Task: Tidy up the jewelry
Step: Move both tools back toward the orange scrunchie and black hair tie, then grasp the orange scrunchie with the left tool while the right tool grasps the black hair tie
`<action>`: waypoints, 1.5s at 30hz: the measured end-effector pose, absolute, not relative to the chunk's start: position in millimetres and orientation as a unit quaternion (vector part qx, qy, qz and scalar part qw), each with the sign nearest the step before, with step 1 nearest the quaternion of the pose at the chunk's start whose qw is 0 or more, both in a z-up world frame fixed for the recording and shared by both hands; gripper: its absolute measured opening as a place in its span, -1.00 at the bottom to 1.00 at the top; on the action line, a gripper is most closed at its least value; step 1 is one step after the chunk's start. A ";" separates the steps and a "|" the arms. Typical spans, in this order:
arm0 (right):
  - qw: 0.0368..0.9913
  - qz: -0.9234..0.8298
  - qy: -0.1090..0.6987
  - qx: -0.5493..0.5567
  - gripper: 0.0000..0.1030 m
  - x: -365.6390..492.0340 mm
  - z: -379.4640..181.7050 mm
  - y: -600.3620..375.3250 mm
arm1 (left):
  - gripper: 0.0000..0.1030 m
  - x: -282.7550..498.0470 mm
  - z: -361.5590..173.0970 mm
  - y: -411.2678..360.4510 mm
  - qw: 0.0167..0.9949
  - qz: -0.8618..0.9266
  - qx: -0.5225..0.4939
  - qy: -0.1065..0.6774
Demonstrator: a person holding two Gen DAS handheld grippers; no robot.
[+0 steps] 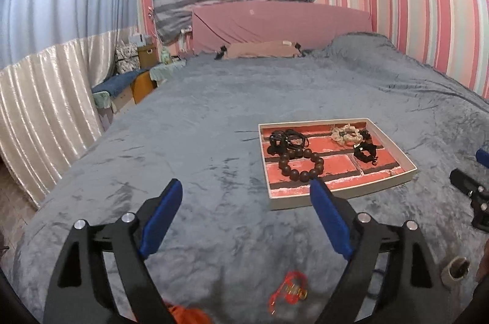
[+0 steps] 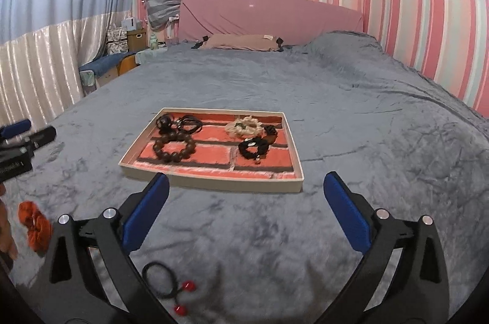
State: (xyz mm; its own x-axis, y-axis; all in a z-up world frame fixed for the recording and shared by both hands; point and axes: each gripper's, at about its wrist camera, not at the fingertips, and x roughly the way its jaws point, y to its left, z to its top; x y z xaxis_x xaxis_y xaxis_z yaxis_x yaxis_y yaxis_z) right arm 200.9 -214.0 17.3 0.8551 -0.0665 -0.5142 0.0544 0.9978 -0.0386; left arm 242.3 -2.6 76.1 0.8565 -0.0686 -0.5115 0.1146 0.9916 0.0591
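A shallow tray (image 1: pixel 394 149) (image 2: pixel 139 145) with a red brick-pattern lining lies on the grey bed. In it are a brown bead bracelet (image 1: pixel 301 164) (image 2: pixel 174 146), black hair ties (image 1: pixel 288 137) (image 2: pixel 183 122), a cream scrunchie (image 1: pixel 345 134) (image 2: pixel 246 126) and a black scrunchie (image 1: pixel 365 153) (image 2: pixel 253 147). My left gripper (image 1: pixel 246 186) is open and empty, short of the tray. My right gripper (image 2: pixel 246 180) is open and empty at the tray's near edge. On the bed near me lie a red string bracelet (image 1: pixel 288 292), an orange scrunchie (image 2: pixel 33 224) (image 1: pixel 188 314) and a black hair tie with red beads (image 2: pixel 166 282).
The grey blanket (image 1: pixel 198 140) covers the bed. A pillow (image 2: pixel 241 42) and pink headboard (image 2: pixel 269 15) are at the far end. A bedside bench with boxes (image 1: pixel 134 73) stands to the left. A small beige ring-like object (image 1: pixel 455 269) lies at the right.
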 end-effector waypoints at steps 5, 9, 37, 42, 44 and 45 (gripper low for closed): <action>0.965 -0.031 0.260 -0.014 0.91 174.5 6.5 -190.4 | 0.63 213.1 70.9 21.1 0.964 -0.046 0.040 0.261; 0.964 -0.031 0.264 0.000 0.91 163.6 -7.9 -180.1 | 0.63 200.4 58.6 43.6 0.962 -0.032 0.034 0.267; 0.924 -0.049 0.379 0.004 0.61 181.2 -103.7 -162.2 | 0.63 179.5 -49.5 107.6 0.926 -0.024 0.020 0.376; 0.917 -0.045 0.396 -0.001 0.50 185.9 -111.1 -159.8 | 0.63 183.1 -54.5 108.0 0.922 -0.032 0.017 0.385; 0.914 -0.045 0.403 0.000 0.44 188.0 -114.1 -160.3 | 0.63 185.1 -56.4 109.9 0.920 -0.038 0.012 0.390; 0.913 -0.044 0.406 0.001 0.41 189.1 -115.5 -160.7 | 0.63 185.9 -57.4 110.5 0.919 -0.041 0.010 0.392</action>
State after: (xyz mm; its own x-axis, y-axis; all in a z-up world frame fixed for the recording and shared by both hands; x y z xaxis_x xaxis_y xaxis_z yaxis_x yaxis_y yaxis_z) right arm 189.1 -160.7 -115.5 0.6667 -0.0795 -0.7410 0.0806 0.9962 -0.0344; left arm 185.9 110.5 -57.4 0.6885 -0.0683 -0.7220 0.0839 0.9964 -0.0143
